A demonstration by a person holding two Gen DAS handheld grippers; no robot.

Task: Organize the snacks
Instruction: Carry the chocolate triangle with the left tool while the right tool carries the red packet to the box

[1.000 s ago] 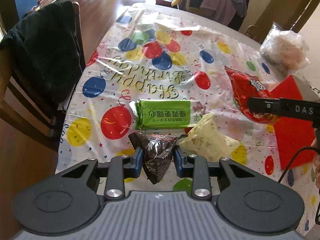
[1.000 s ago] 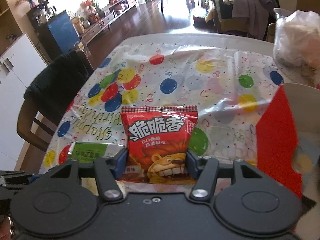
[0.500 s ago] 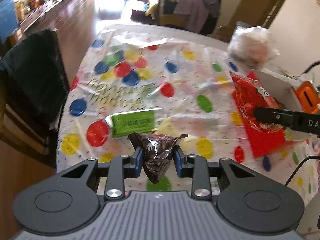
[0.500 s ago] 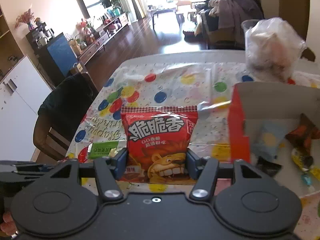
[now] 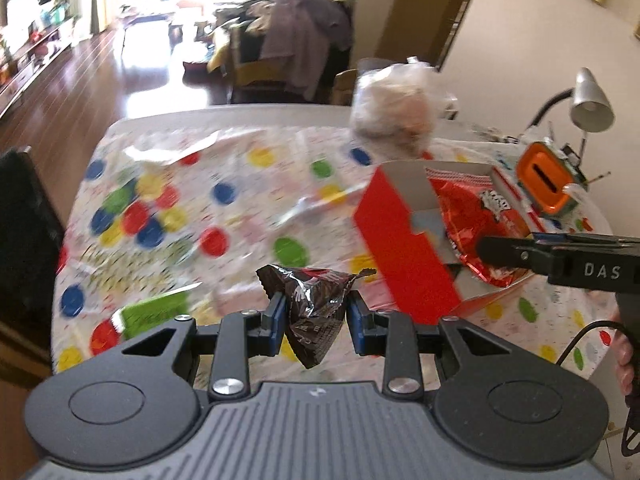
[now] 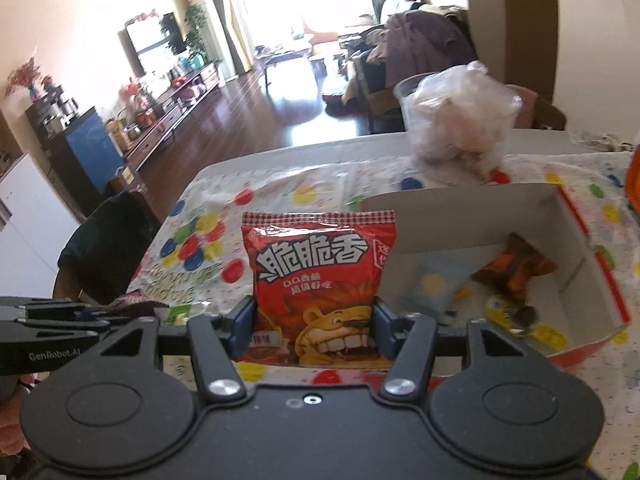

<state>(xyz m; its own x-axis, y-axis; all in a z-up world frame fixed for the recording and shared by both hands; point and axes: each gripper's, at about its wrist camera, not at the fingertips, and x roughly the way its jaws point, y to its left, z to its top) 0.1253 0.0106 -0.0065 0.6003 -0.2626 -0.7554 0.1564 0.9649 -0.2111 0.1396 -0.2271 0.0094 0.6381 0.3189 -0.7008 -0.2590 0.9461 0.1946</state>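
Note:
My left gripper (image 5: 316, 314) is shut on a dark brown foil snack packet (image 5: 316, 312), held above the table left of the red box (image 5: 400, 248). My right gripper (image 6: 314, 326) is shut on a red snack bag with a lion (image 6: 320, 280), held upright at the box's near left corner (image 6: 472, 216). In the left wrist view the red bag (image 5: 476, 220) hangs over the open box from the right gripper (image 5: 496, 256). Several small snacks, one an orange packet (image 6: 514, 270), lie inside the box. A green packet (image 5: 154, 314) lies on the table.
The table wears a balloon-print birthday cloth (image 5: 224, 200). A clear plastic bag (image 5: 394, 114) stands behind the box. An orange device (image 5: 544, 182) and a desk lamp (image 5: 590, 100) are at the far right. A chair with dark cloth (image 6: 104, 248) stands at the left side.
Both grippers have swung right toward the red box, each still holding its packet. The red bag is now over the open box. The green packet has fallen behind at the left.

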